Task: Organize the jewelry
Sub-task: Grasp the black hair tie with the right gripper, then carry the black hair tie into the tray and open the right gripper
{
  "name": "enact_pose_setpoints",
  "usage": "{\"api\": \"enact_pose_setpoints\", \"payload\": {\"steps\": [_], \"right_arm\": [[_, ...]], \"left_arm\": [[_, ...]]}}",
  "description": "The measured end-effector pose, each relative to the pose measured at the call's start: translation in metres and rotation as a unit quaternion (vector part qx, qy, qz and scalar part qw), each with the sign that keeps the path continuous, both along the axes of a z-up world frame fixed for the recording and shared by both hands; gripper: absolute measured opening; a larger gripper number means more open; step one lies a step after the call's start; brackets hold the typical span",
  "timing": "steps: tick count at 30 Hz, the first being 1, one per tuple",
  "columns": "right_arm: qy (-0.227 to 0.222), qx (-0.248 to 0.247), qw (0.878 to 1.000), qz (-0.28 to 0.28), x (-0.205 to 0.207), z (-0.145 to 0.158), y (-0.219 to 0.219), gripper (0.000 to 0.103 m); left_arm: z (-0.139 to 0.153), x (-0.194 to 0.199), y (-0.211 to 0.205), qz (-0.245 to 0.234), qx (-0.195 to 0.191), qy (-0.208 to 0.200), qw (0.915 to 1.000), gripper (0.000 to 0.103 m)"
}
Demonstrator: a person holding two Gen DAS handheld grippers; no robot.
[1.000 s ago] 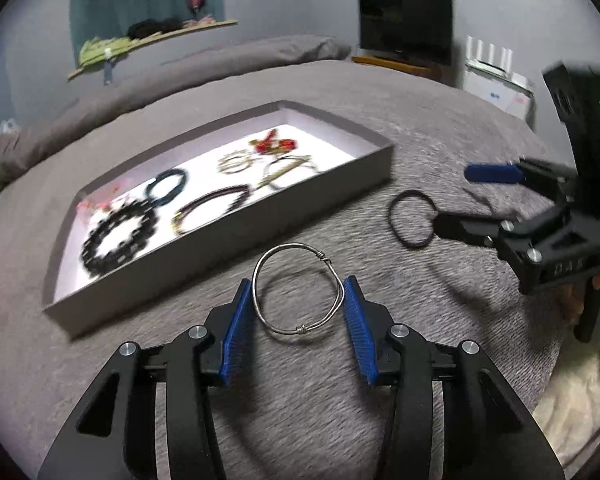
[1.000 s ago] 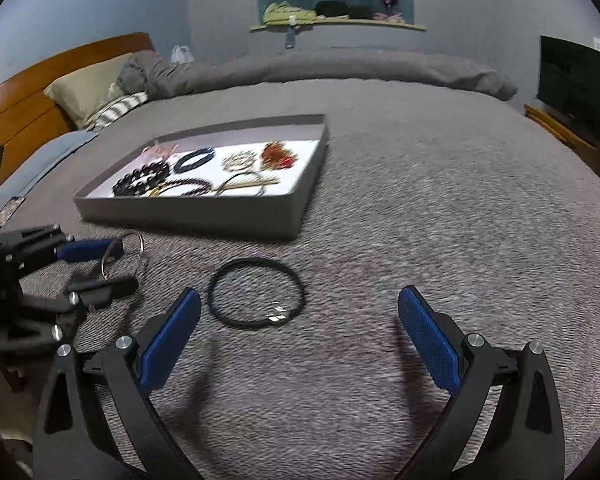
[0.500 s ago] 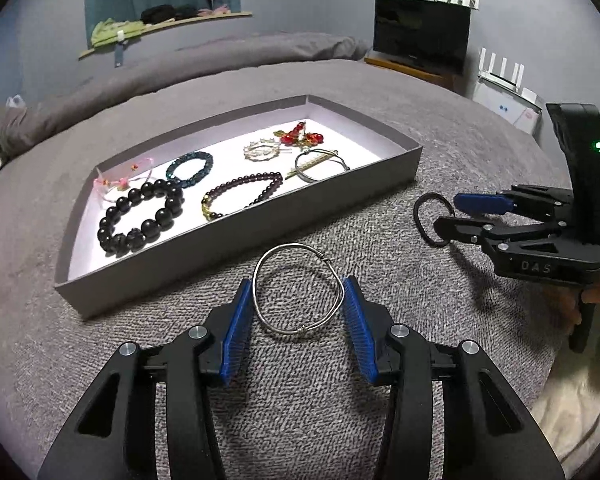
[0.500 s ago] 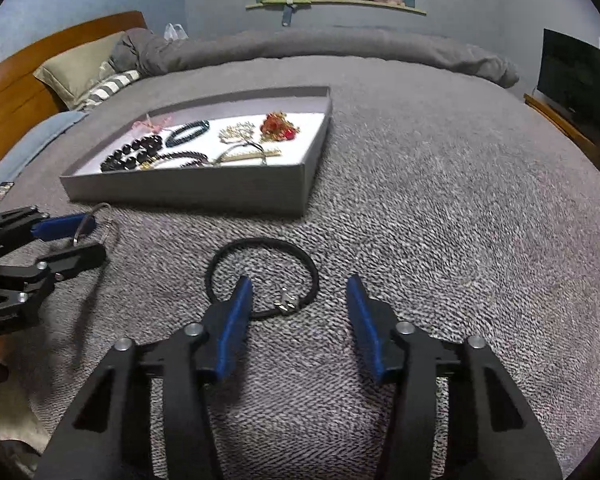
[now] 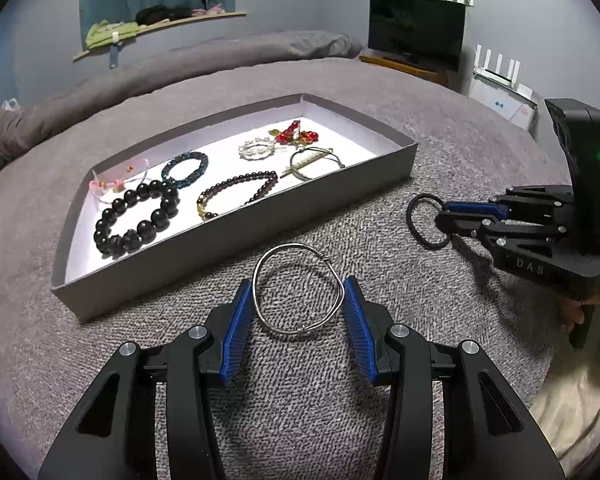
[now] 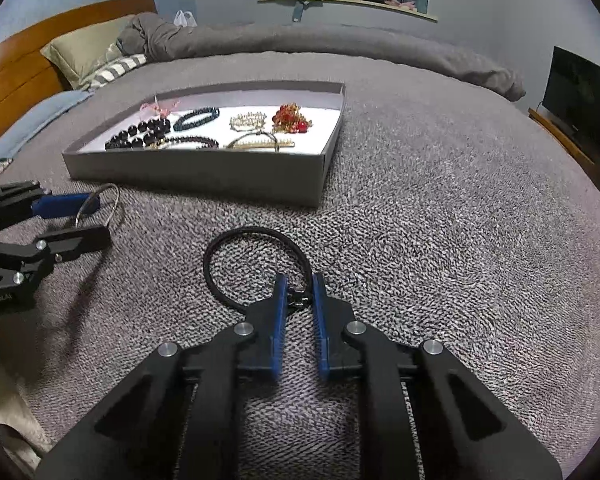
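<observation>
- Jewelry lies in two places: most pieces sit inside the tray (image 5: 236, 236) on the bed (image 6: 440, 216), while two rings are outside it, in the grippers.
- Left gripper (image 5: 298, 308) holds the bangle (image 5: 298, 286) across its width, both blue pads pressed against opposite sides of the wire loop; the jaws stand moderately apart because the loop's width sets the gap.
- The bangle's outline looks slightly pinched where the pads meet it, so the grip seems firm enough to carry it.
- Right gripper (image 6: 300, 300) is nearly closed, pinching the band (image 6: 252, 264) at its small metal clasp; a thin cord needs a narrow grip, and the clasp gives it something solid to bite.
- The rest of the band loops out ahead of the pads, low over the bed; contact cannot be told.
- Both grippers point toward the tray, just beside its near wall, which suits dropping each piece onto the white floor, probably at the bare right end.
</observation>
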State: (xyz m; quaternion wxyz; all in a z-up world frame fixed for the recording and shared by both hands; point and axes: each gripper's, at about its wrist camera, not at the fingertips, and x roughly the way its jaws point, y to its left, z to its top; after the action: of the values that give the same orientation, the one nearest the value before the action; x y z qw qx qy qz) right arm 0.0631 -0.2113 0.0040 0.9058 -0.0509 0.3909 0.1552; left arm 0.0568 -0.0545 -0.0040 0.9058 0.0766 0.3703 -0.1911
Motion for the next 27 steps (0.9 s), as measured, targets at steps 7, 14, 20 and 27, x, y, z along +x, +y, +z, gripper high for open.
{"api": "enact_pose_setpoints", "payload": {"steps": [7, 14, 20, 27], "right_arm": [[-0.054, 0.027, 0.998, -0.001, -0.009, 0.029, -0.007, 0.012], [-0.086, 0.031, 0.996, 0.007, 0.003, 0.054, 0.001, 0.012], [-0.116, 0.035, 0.993, 0.01, 0.031, 0.081, 0.013, 0.012], [-0.11, 0.034, 0.993, 0.005, 0.082, 0.087, 0.028, 0.012]], "left_arm": [[0.022, -0.009, 0.006, -0.006, -0.017, -0.032, 0.9993, 0.048], [0.046, 0.006, 0.024, 0.019, -0.035, -0.049, 0.998, 0.048], [0.061, 0.045, 0.039, 0.034, -0.049, -0.04, 0.9974, 0.048], [0.058, 0.115, 0.034, 0.047, -0.056, -0.01, 0.9972, 0.048]]}}
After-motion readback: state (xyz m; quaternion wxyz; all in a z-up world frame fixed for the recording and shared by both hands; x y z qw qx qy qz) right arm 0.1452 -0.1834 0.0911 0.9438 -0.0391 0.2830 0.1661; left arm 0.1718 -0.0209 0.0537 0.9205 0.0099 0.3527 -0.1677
